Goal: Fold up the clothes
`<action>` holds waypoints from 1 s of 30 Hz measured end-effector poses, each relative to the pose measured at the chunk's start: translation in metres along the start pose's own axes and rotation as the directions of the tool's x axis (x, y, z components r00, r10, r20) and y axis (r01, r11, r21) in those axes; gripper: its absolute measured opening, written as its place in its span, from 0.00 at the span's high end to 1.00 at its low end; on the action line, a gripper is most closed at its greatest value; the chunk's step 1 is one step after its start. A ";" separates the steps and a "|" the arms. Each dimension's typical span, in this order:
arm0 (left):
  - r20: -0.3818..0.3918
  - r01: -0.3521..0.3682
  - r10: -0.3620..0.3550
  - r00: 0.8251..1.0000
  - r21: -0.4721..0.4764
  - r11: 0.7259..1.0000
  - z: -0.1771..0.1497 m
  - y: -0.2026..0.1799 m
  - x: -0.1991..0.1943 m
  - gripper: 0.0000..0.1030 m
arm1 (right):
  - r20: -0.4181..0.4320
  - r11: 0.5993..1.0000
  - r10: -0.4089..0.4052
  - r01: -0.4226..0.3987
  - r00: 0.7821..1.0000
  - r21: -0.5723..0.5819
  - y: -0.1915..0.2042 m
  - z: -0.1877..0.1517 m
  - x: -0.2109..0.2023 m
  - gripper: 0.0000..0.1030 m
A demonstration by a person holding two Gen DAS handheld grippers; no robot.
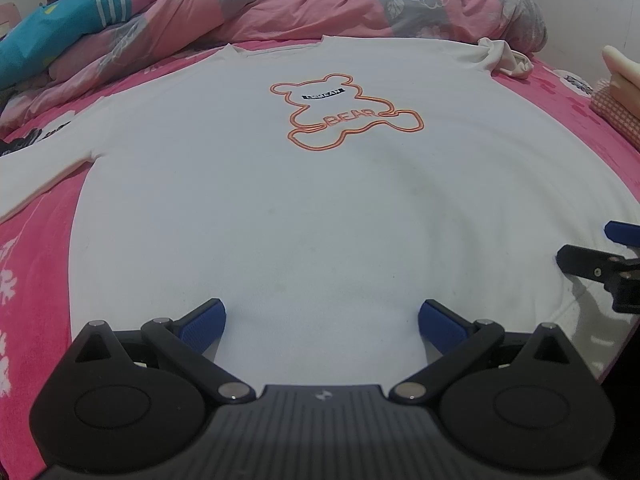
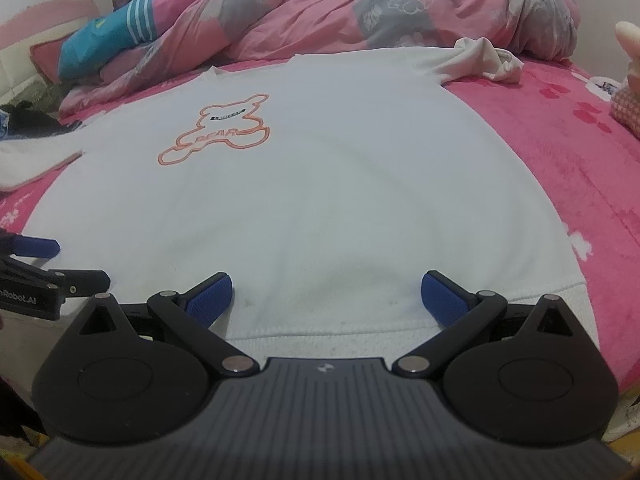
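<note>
The white cotton t-shirt w/ an orange bear outline and "BEAR" on the chest (image 1: 320,200) lies flat, front up, on the hot-pink fleece bed sheet (image 1: 36,240); only my right cam shows its ribbed hem at the near edge (image 2: 360,340), while the left cam shows the left sleeve stretched out flat (image 1: 44,176) and both show the other sleeve bunched up (image 2: 488,60) nr the rumpled pink-and-grey floral duvet (image 2: 360,4). My left gripper (image 1: 321,318) and right gripper (image 2: 326,294) hover low over the hem end, side by side, both w/ blue pads spread wide, pinching nothing.
</note>
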State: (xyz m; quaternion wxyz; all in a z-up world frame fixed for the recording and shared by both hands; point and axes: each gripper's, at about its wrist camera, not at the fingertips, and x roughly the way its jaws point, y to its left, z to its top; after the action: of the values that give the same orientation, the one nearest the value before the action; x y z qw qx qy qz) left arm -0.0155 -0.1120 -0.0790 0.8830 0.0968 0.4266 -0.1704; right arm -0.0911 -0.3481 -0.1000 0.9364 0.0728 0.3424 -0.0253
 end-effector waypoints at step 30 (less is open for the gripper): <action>0.039 0.013 -0.014 0.999 0.032 0.999 0.011 -0.001 -0.009 0.00 | -0.033 0.999 -0.017 0.015 0.999 -0.051 0.005 0.003 -0.001 0.01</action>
State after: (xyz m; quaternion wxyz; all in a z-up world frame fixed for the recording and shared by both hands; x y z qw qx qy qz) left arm -0.0132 -0.1149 -0.0652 0.8884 0.1043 0.4070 -0.1849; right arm -0.0896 -0.3431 -0.0964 0.9319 0.0467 0.3591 -0.0228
